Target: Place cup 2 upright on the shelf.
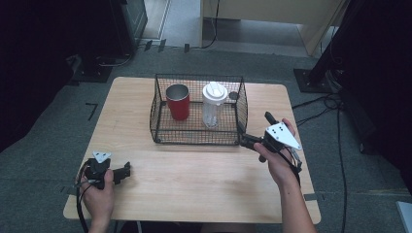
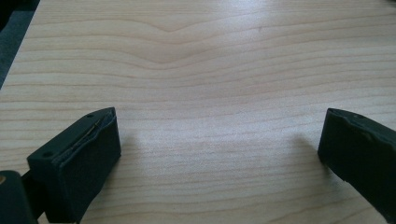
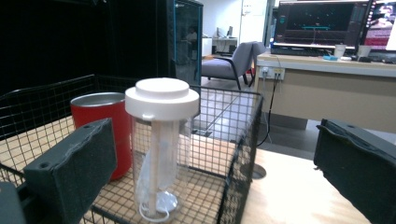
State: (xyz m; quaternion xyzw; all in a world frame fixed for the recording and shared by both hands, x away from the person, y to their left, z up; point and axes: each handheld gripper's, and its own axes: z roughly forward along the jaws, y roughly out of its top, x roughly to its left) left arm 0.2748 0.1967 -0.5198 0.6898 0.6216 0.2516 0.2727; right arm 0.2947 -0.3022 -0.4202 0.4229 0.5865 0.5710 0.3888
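nearest the person, the left gripper [image 1: 127, 171] rests low over the near left part of the wooden table [image 1: 194, 179], held in the left hand [image 1: 99, 194]; in the left gripper view its jaws stand wide apart with only bare wood grain between them, holding nothing. further in, on the right side, the right hand [image 1: 277, 162] holds the right gripper [image 1: 244, 141] just at the near right corner of the black wire basket [image 1: 160, 104] — its jaws point toward that corner, and in the right gripper view they are spread wide and empty, one in front of the basket's open side, the other out over the table beside the mesh wall. inside the basket, the clear bottle [image 3: 161, 154] with a white lid stands upright on the right, closest to the right gripper, and the red cup [image 3: 105, 130] stands upright just beside it on the left, open at the top. beyond the table, the right gripper view shows a desk [image 3: 327, 88] with monitors and a grey chair [image 3: 233, 60] well behind the basket.
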